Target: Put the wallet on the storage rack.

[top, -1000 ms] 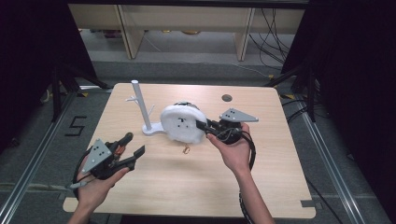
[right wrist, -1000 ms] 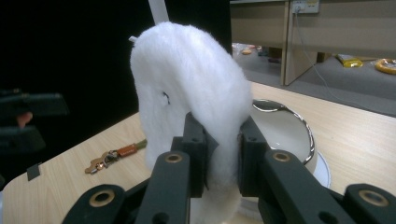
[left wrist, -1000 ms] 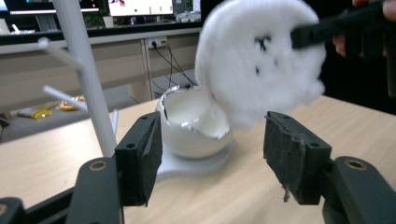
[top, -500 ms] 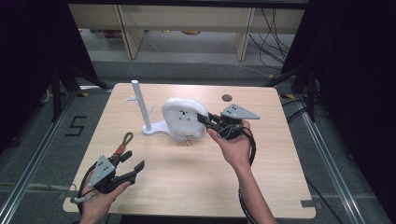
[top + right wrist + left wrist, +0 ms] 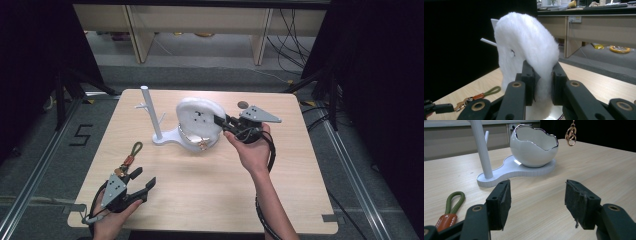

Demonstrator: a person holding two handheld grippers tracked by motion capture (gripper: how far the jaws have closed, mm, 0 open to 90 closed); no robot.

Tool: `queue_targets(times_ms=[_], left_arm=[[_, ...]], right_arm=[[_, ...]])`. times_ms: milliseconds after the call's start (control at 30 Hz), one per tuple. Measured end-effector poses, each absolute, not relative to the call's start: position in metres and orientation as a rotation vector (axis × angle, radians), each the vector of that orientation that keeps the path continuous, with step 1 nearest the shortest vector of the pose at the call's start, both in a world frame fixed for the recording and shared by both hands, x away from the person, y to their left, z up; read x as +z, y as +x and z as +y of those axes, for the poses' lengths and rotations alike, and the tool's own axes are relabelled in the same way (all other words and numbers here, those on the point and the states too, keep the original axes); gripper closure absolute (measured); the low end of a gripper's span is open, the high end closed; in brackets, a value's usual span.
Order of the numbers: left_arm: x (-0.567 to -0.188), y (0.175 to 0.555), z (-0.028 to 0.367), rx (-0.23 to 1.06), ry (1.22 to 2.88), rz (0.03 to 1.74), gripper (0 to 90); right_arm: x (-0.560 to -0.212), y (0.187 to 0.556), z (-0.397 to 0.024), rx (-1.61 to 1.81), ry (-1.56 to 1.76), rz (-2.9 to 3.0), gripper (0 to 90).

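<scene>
Fingers of the right gripper [image 5: 541, 82] pinch a fluffy white fur pouch [image 5: 529, 47] above the white eggshell-shaped ceramic bowl [image 5: 534, 146], probably lifting it clear, while the left gripper [image 5: 537, 206] idles spread, near-left.

My pale wood-grain tabletop [image 5: 210, 175] stands on a grey floor [image 5: 30, 155] that bears a black numeral five marking [image 5: 80, 135]. Beyond it I see light wooden shelving [image 5: 200, 22] with black cables [image 5: 290, 30] trailing down beside it. Black curtains [image 5: 380, 75] close in both sides.
</scene>
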State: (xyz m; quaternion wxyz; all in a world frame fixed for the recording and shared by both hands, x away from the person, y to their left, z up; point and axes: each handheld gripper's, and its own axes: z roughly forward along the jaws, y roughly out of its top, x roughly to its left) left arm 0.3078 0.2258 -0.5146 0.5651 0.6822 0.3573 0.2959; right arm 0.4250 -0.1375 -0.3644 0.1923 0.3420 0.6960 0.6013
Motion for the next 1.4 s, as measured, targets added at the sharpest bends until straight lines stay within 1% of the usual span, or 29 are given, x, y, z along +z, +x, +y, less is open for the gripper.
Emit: queue_targets(times_ms=[967, 1000, 1200, 1267, 1400], left_arm=[[-0.522, 0.307, 0.223, 0.684, 1.634, 0.842, 37.8], [-0.522, 0.307, 0.223, 0.686, 1.635, 0.842, 37.8], [-0.522, 0.307, 0.223, 0.680, 1.636, 0.845, 37.8], [-0.523, 0.310, 0.223, 0.690, 1.621, 0.818, 37.8], [-0.523, 0.309, 0.223, 0.685, 1.625, 0.821, 37.8]], right_arm=[[-0.354, 0.457, -0.125, 1.689, 0.986, 1.929, 77.9], [-0.353, 0.457, -0.124, 1.685, 1.025, 1.927, 77.9], [-0.357, 0.468, -0.122, 1.668, 0.984, 1.929, 77.9], [-0.359, 0.469, -0.122, 1.676, 1.010, 1.932, 77.9], [-0.361, 0.471, -0.122, 1.672, 1.038, 1.933, 77.9]])
